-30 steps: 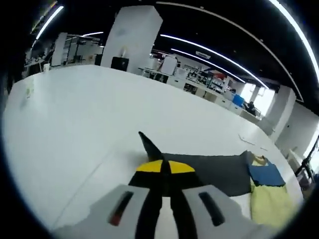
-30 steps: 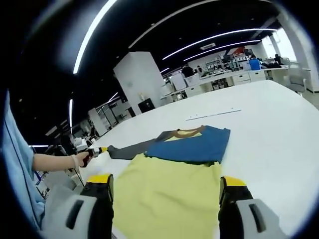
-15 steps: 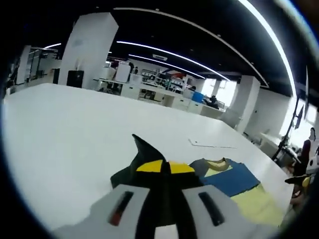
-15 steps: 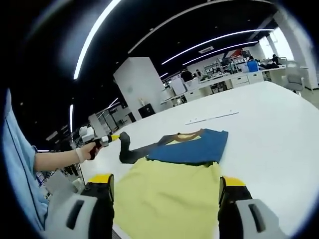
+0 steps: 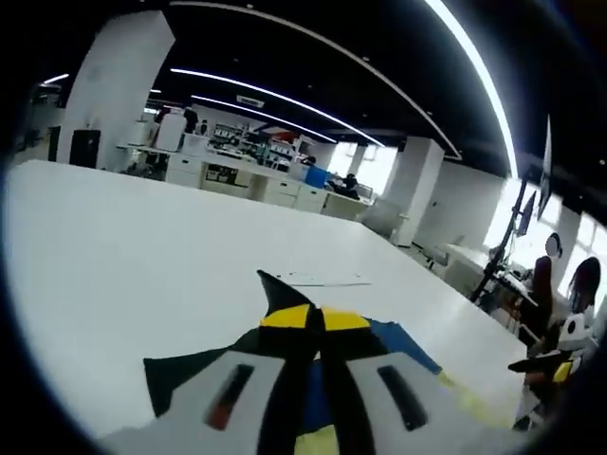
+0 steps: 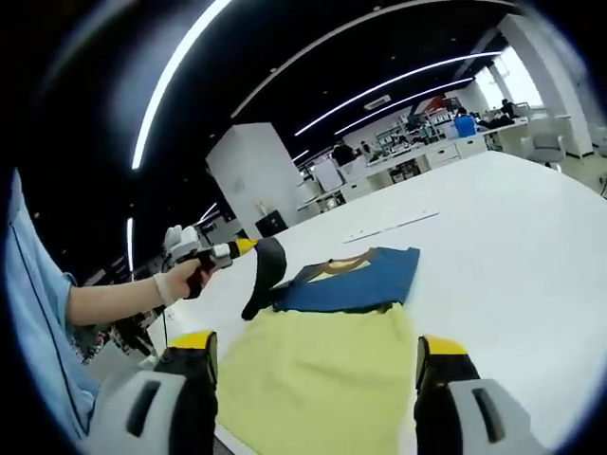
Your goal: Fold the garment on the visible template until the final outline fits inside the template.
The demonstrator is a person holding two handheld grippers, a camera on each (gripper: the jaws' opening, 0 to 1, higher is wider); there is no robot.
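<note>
Right gripper view: the left gripper (image 6: 248,248) has its fingers pinching the dark grey sleeve (image 6: 263,275) of the yellow-and-blue cloth garment (image 6: 332,355), lifted off the white worktop (image 6: 503,227); the garment's body lies between the right gripper's (image 6: 313,374) spread fingers

The right tongs (image 6: 315,365) stand wide open at the bottom of the right gripper view, jaws parted over the yellow lower half of the shirt (image 6: 327,365). The shirt lies flat on the white tabletop (image 6: 503,237), blue across the chest. On the left, the person's hand (image 6: 180,278) holds the left tongs (image 6: 248,248), clamped on the dark grey sleeve (image 6: 264,275), which hangs lifted above the tabletop.
</note>
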